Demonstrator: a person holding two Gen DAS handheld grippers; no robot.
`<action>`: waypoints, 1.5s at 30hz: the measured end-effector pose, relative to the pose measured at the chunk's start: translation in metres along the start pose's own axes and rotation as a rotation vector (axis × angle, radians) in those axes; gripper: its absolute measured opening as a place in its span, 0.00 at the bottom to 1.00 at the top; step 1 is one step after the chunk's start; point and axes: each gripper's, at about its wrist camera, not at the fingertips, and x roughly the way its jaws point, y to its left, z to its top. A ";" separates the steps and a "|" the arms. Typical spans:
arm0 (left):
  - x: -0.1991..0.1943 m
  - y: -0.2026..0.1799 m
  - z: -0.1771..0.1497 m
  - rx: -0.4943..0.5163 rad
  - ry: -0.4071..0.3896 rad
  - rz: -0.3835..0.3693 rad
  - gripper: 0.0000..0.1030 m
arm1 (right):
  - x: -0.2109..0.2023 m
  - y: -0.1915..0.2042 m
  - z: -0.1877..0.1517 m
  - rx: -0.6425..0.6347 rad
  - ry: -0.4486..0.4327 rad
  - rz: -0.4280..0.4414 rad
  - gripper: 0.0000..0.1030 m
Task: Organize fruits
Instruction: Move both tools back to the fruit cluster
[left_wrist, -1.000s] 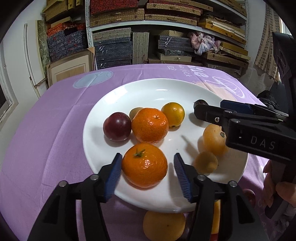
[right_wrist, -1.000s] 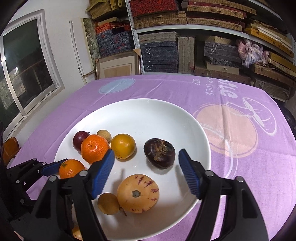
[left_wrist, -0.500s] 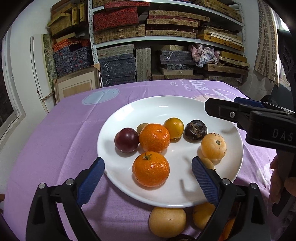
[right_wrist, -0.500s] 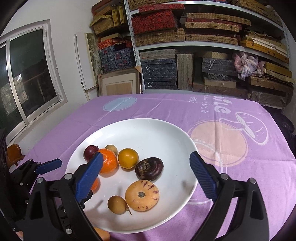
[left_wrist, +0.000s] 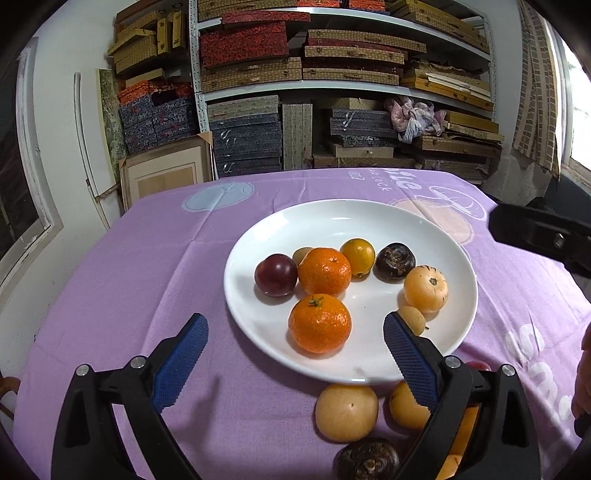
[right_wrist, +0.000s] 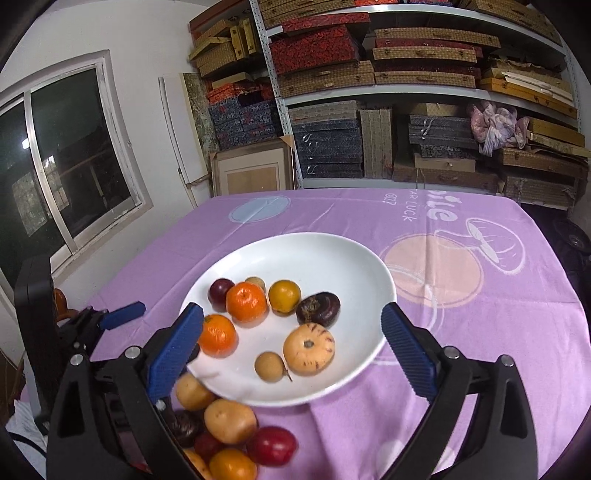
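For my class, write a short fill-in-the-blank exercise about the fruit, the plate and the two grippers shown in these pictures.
1. The round white plate holds ____ pieces of fruit.
2. The two bright orange mandarins lie on the ____.
3. The shiny red plum lies on the purple ____, off the plate.
4. The left gripper and the right gripper both have their blue-padded jaws ____, holding nothing.

Missing words: eight; plate; tablecloth; open

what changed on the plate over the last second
Both claws opened wide and drew back from the plate: the left claw let go of the near mandarin, the right claw left the striped fruit. Every fruit kept its place.
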 end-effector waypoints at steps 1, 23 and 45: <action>-0.005 0.002 -0.003 -0.003 0.003 0.002 0.94 | -0.009 0.001 -0.007 -0.011 0.006 -0.012 0.92; -0.098 -0.007 -0.092 0.022 0.043 -0.093 0.95 | -0.071 0.038 -0.132 -0.164 0.100 -0.036 0.95; -0.076 0.009 -0.117 -0.021 0.193 -0.096 0.95 | -0.063 0.037 -0.134 -0.171 0.137 -0.013 0.95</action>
